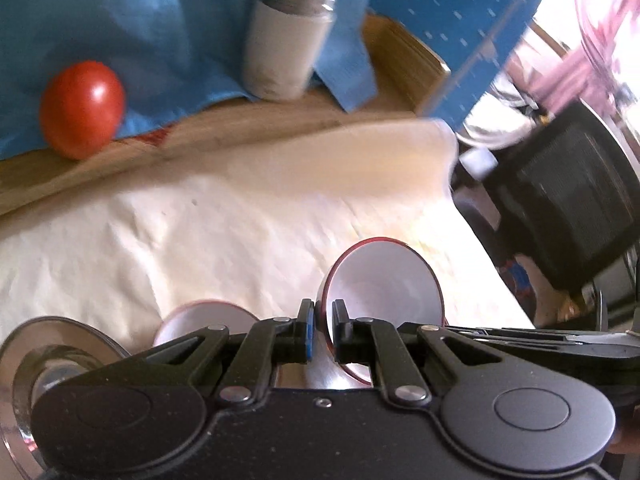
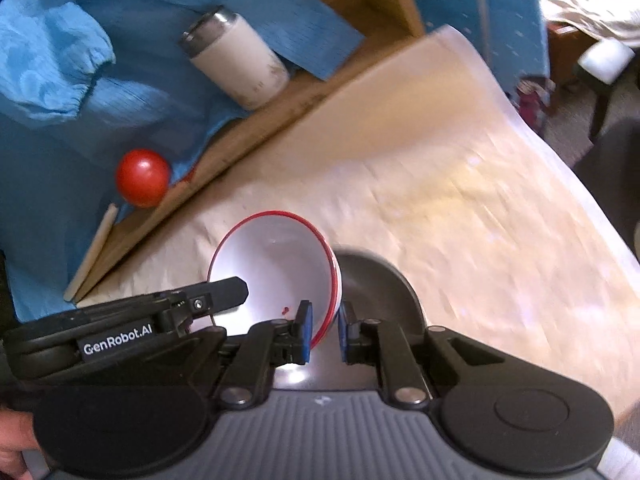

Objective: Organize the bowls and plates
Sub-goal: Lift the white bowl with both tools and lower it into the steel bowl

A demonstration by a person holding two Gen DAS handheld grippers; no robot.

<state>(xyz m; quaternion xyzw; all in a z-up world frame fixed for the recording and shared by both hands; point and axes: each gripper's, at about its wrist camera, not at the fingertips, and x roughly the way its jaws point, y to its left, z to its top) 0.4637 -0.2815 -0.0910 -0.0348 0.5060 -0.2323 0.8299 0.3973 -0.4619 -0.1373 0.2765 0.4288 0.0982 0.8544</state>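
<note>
Here I list what I see, placed against the cream cloth (image 1: 240,216), a soft, wrinkled sheet over a wooden board (image 1: 248,128).

Bowls, two counted: smooth white, round, red-rimmed. The first bowl (image 1: 384,280) is tilted on edge above the cloth; my left gripper (image 1: 322,330) has its jaws clamped on the rim. The second bowl (image 2: 276,272) is likewise held above the cloth, with my right gripper (image 2: 324,330) pinching its rim between blue pads (image 2: 306,332). In the left view it shows as a pale disc (image 1: 208,318) beside the first.

Tomato (image 1: 82,110), one: glossy, red, round, beyond the cloth's far edge.

Tumbler (image 1: 286,40), one: white cylinder with metal lip, beyond the cloth, on blue fabric (image 1: 120,20).
</note>
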